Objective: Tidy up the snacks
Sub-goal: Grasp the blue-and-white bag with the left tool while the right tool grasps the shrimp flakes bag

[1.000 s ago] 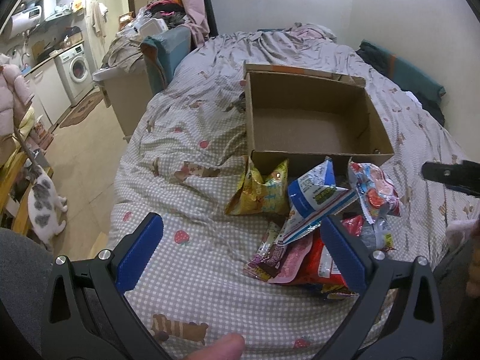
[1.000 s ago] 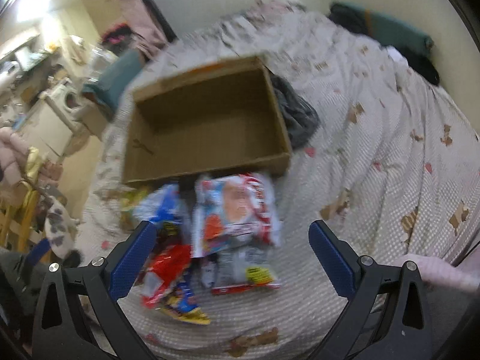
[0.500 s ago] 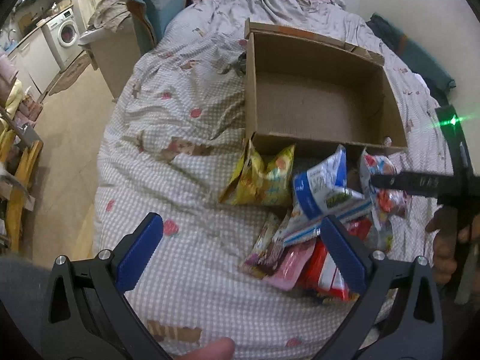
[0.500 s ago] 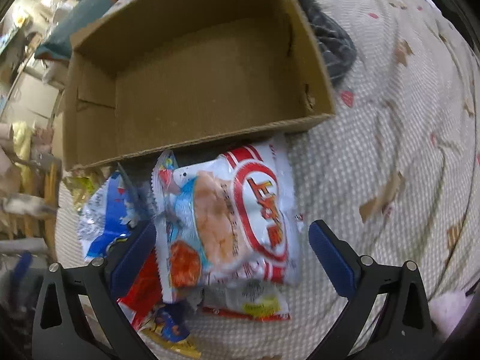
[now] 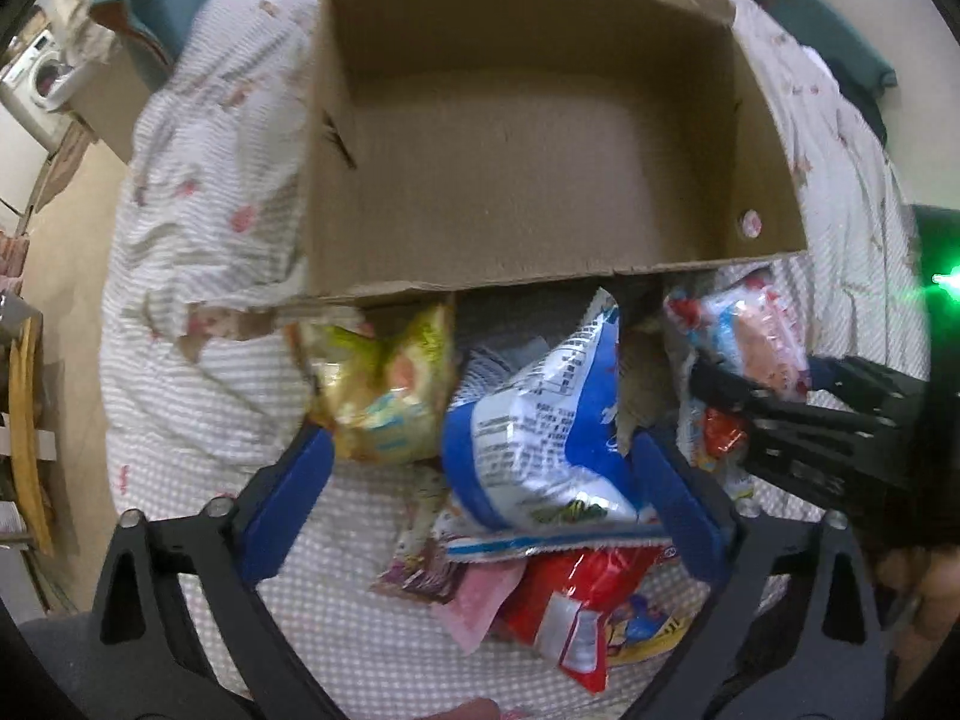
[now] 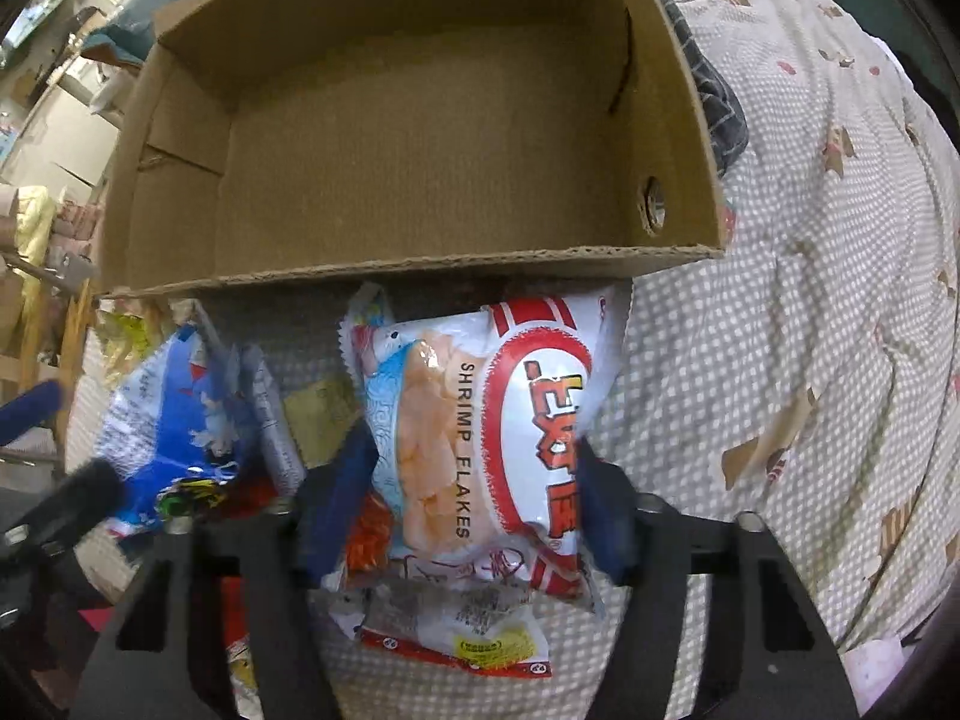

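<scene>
An open, empty cardboard box [image 5: 540, 192] [image 6: 420, 138] lies on the bed with a pile of snack bags at its near wall. My left gripper [image 5: 480, 498] points down over the pile, its jaws closing. A yellow bag [image 5: 384, 384] and a blue-and-white bag [image 5: 540, 438] lie between the wide-apart blue pads without being squeezed. My right gripper [image 6: 471, 504] is closing on the white-and-red shrimp flakes bag [image 6: 480, 420] [image 5: 750, 330], and both pads touch its sides. Red and pink packets [image 5: 576, 600] lie underneath.
The bed's grey checked quilt [image 6: 780, 360] spreads to the right of the box. A dark cloth [image 6: 720, 102] lies against the box's right wall. To the left of the bed are the floor, a washing machine [image 5: 36, 84] and wooden furniture [image 5: 24, 432].
Both grippers have come down and forward to the snack pile. The right jaws have narrowed onto the shrimp flakes bag. The left jaws have narrowed slightly around the yellow and blue bags.
</scene>
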`<state>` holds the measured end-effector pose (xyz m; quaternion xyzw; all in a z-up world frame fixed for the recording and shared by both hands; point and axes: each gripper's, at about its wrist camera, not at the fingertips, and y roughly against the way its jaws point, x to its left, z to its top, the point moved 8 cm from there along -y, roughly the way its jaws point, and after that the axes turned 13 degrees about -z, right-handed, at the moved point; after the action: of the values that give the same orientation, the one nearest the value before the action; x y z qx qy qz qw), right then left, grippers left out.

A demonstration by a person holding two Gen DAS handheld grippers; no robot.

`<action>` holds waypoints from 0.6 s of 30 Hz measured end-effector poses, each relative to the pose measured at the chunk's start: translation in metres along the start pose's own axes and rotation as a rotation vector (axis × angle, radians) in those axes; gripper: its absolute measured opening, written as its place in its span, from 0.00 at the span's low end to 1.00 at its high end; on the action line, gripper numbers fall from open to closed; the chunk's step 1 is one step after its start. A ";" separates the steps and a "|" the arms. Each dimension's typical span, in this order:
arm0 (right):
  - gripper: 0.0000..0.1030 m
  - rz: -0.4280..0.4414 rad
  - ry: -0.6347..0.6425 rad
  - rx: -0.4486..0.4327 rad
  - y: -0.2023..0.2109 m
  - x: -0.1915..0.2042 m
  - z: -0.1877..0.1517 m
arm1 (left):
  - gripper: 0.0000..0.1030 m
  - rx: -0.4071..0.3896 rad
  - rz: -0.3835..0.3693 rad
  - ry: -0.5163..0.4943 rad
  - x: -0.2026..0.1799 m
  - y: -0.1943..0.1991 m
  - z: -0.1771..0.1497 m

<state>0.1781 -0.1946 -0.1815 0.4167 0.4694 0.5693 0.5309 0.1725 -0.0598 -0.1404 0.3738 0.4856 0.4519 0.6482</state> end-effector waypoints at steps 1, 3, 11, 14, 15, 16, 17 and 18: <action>0.55 0.005 -0.001 -0.015 0.003 -0.001 0.000 | 0.87 0.019 -0.010 0.005 -0.001 -0.007 0.000; 0.54 0.020 -0.018 -0.026 0.011 -0.007 -0.002 | 0.81 0.042 -0.020 0.011 -0.003 -0.017 0.001; 0.53 0.115 -0.087 -0.049 0.031 -0.033 -0.013 | 0.57 0.117 -0.030 0.004 -0.015 -0.045 -0.008; 0.53 0.137 -0.103 -0.059 0.039 -0.041 -0.014 | 0.47 0.117 -0.022 0.006 -0.017 -0.048 -0.010; 0.53 0.145 -0.106 -0.061 0.040 -0.043 -0.014 | 0.46 0.113 -0.023 0.007 -0.019 -0.048 -0.011; 0.53 0.153 -0.107 -0.066 0.045 -0.047 -0.018 | 0.45 0.106 -0.020 0.010 -0.019 -0.047 -0.012; 0.53 0.159 -0.109 -0.070 0.047 -0.050 -0.015 | 0.44 0.100 -0.027 0.018 -0.020 -0.044 -0.013; 0.53 0.165 -0.109 -0.074 0.049 -0.052 -0.015 | 0.43 0.094 -0.034 0.024 -0.021 -0.040 -0.018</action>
<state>0.1578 -0.2478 -0.1358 0.4643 0.3825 0.6046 0.5221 0.1614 -0.0913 -0.1757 0.3901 0.5204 0.4221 0.6315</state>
